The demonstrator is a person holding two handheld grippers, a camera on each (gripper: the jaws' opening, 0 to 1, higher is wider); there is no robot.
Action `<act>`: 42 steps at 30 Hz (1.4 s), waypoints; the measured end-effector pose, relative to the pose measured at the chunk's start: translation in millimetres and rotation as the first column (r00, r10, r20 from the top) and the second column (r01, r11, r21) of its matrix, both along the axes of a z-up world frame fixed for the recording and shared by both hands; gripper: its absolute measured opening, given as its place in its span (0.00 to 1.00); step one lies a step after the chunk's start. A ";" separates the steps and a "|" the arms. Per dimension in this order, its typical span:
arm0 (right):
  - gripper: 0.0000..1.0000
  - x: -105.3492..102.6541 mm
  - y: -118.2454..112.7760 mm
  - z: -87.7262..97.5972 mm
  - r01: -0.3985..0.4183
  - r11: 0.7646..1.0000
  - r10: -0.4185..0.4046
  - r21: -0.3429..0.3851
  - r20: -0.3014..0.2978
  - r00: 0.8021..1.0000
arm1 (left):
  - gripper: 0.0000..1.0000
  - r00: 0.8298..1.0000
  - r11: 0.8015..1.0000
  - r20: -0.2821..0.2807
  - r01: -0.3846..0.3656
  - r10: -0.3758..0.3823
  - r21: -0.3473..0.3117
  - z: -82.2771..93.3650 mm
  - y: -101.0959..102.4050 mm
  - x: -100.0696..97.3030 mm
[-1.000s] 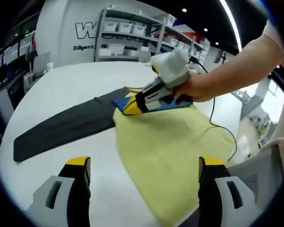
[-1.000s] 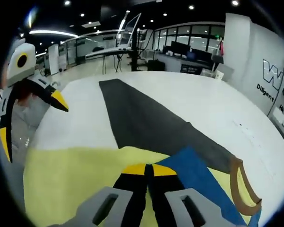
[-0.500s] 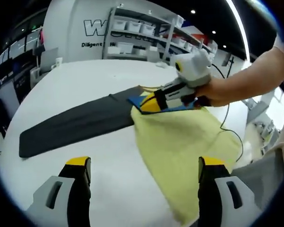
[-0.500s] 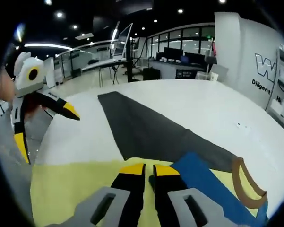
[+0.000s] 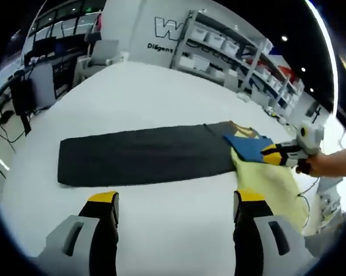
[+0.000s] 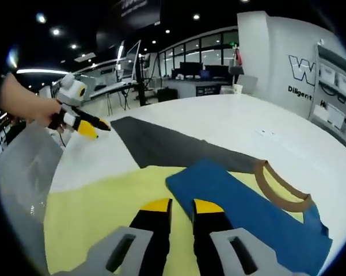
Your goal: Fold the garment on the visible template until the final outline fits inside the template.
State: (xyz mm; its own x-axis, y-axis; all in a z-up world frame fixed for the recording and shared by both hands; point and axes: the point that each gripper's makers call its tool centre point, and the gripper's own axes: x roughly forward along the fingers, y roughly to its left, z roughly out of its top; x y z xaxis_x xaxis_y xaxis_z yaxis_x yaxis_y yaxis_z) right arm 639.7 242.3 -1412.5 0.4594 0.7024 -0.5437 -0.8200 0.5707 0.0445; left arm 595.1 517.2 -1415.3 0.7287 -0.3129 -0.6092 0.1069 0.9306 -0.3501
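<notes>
A yellow garment (image 5: pixel 272 185) with a blue panel (image 5: pixel 247 146) and a brown collar (image 6: pixel 281 179) lies flat on the white table, its collar end overlapping the right end of the long dark grey template (image 5: pixel 141 155). My left gripper (image 5: pixel 177 198) hovers wide open over bare table in front of the template, holding nothing. In the right gripper view it is small and far off at the left (image 6: pixel 86 124), in a hand. My right gripper (image 6: pixel 181 206) sits low over the yellow cloth at the blue panel's edge, jaws slightly parted with cloth showing between them. It also appears at the garment (image 5: pixel 279 154).
The round white table (image 5: pixel 161 92) stretches wide behind the template. Shelving with bins (image 5: pixel 236 49) stands beyond it against a white wall. A person's hand (image 5: pixel 328 167) and a black cable (image 5: pixel 311 187) are at the garment's right side. Desks and monitors (image 6: pixel 207 75) lie in the distance.
My left gripper has drawn back and away from the garment, so the whole template now shows. The right gripper's jaws, pressed together a second ago, now stand slightly apart.
</notes>
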 end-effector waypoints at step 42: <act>0.16 -37.9 -129.7 44.7 0.240 0.969 -0.243 0.056 0.065 0.968 | 0.02 0.919 0.920 -0.072 -0.381 0.388 0.094 -1.3 102.5 8.6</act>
